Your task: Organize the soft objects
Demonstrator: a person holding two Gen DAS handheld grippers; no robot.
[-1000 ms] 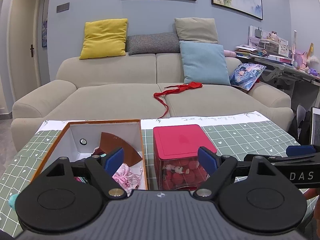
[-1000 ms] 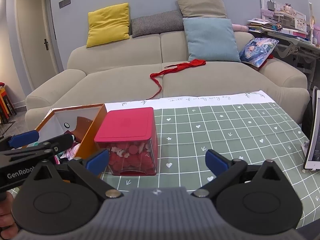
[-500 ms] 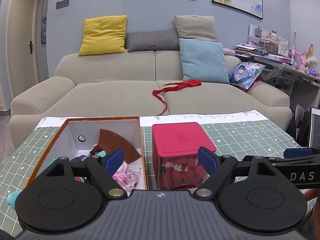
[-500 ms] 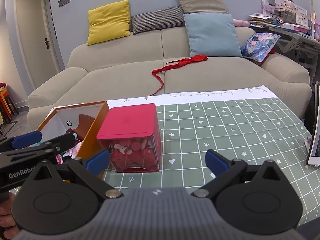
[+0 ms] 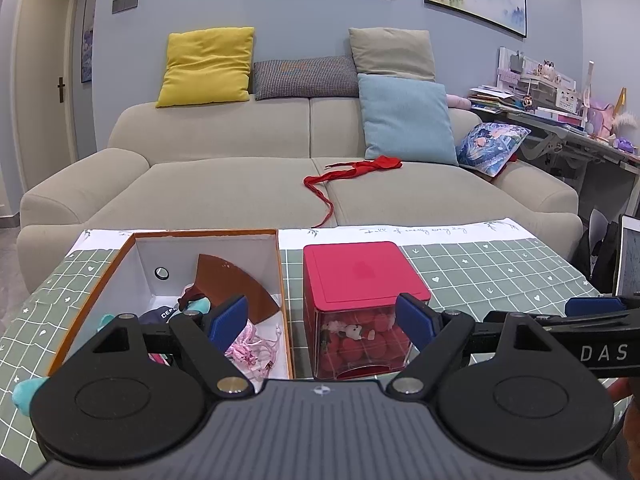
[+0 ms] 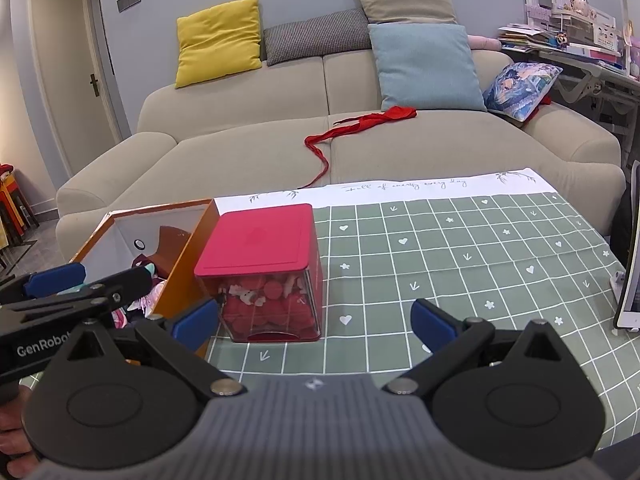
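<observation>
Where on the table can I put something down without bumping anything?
The green checked cloth lies bare between the red-lidded bin and the tablet. It is crowded left: bin beside the orange box, with only a narrow strip between.

1. The left gripper (image 5: 322,318) is held level, its blue-padded fingers (image 5: 229,317) spread wide with nothing between them.
2. The right gripper (image 6: 315,323) sits level beside it, its fingers (image 6: 434,325) equally wide apart and empty.
3. Each gripper's side shows in the other's view.
</observation>
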